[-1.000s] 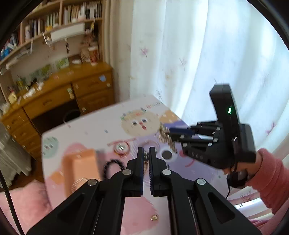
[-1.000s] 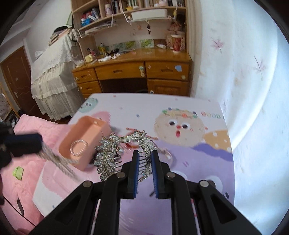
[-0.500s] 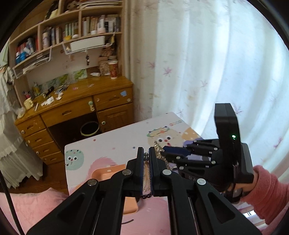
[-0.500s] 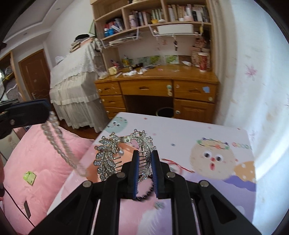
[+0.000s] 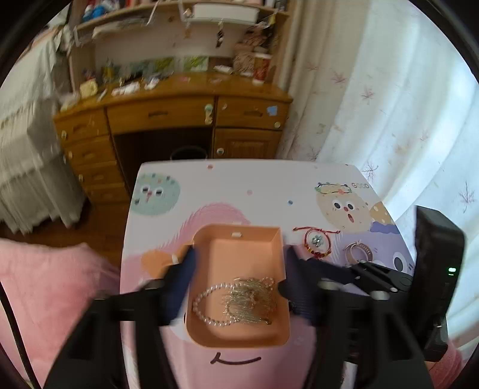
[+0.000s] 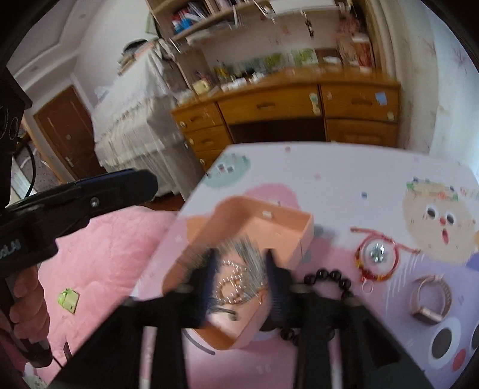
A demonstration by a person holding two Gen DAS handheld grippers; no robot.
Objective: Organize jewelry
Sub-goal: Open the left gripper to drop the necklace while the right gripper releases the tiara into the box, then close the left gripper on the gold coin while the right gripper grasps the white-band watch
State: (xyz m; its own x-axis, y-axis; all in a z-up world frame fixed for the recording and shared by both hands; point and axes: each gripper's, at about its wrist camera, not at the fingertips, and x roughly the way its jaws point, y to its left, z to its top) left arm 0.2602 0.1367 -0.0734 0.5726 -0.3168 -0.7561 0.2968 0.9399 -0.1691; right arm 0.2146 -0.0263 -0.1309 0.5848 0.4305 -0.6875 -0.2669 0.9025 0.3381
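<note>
Both grippers, left point(image 5: 236, 269) and right point(image 6: 238, 263), hover over the open peach rectangular plastic box point(image 5: 239, 335), jaws just opened and gripping nothing. Pearl necklace point(image 5: 206, 305) and rhinestone hair comb point(image 5: 251, 302) lie inside, below the fingertips

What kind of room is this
Most likely a bedroom or study at home: a wooden desk under cluttered shelves, flowered curtains, and pink bedding.

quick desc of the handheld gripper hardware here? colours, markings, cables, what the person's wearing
Both units are matte black. The left gripper has dark blue ribbed pads on black linkage arms with silver screws. The right gripper carries a tall black block with a green LED. White lettering marks the left unit's body, and a black cable trails from it. A pink sleeve covers the right wrist.
</note>
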